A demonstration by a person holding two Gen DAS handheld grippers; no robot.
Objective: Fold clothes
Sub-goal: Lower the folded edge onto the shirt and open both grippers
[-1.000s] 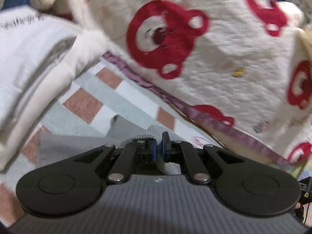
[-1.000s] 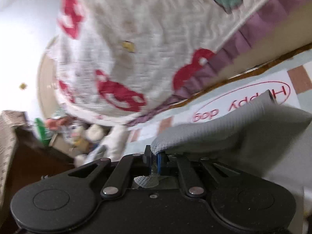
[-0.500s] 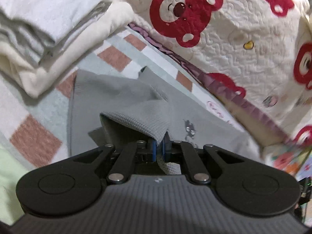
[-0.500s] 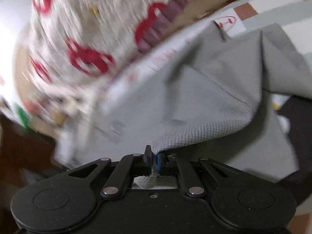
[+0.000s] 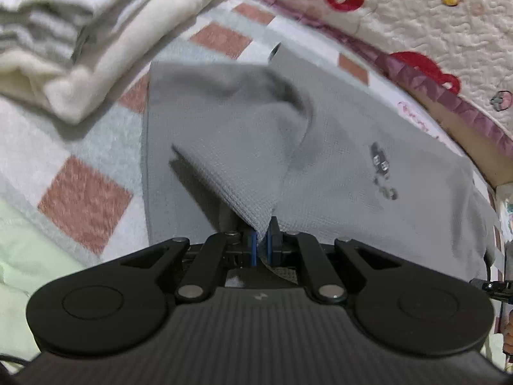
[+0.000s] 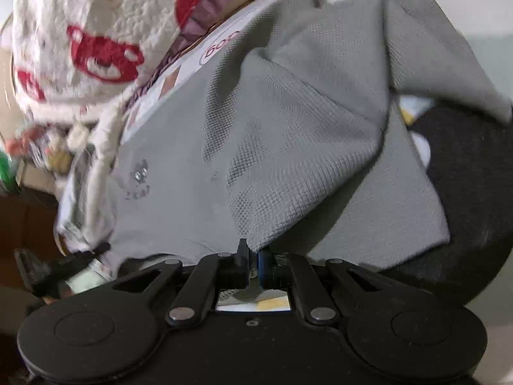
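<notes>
left tongs are clamped on a corner of the grey waffle-knit garment, blue pads pinching the fabric w/ a raised flap running up and away from them. right tongs likewise pinch a second corner of the same garment, jaws nearly together w/ cloth between. so both hands hold one edge, each at a corner, and that edge sits lifted above the rest of the piece. just beyond the tongs the body of the garment lies spread on the bed's checked sheet, small printed logo facing up; in the right wrist view the same logo shows left of the raised flap. the held flap slopes down fwd from each tong into the flat part, so the far edge lies ahead of both hands, and the garment's long axis looks to run roughly across, from one hand to the other. judging by this, the fold in hand is bringing the near edge over toward the far one; neither hand looks clearly nearer, so they should go together to keep the crease straight. further out, a stack of folded pale clothes sits at far left, near but not touching the grey piece. farthest back is the white quilt w/ red bears, its purple trim just beyond the garment's far edge.
</notes>
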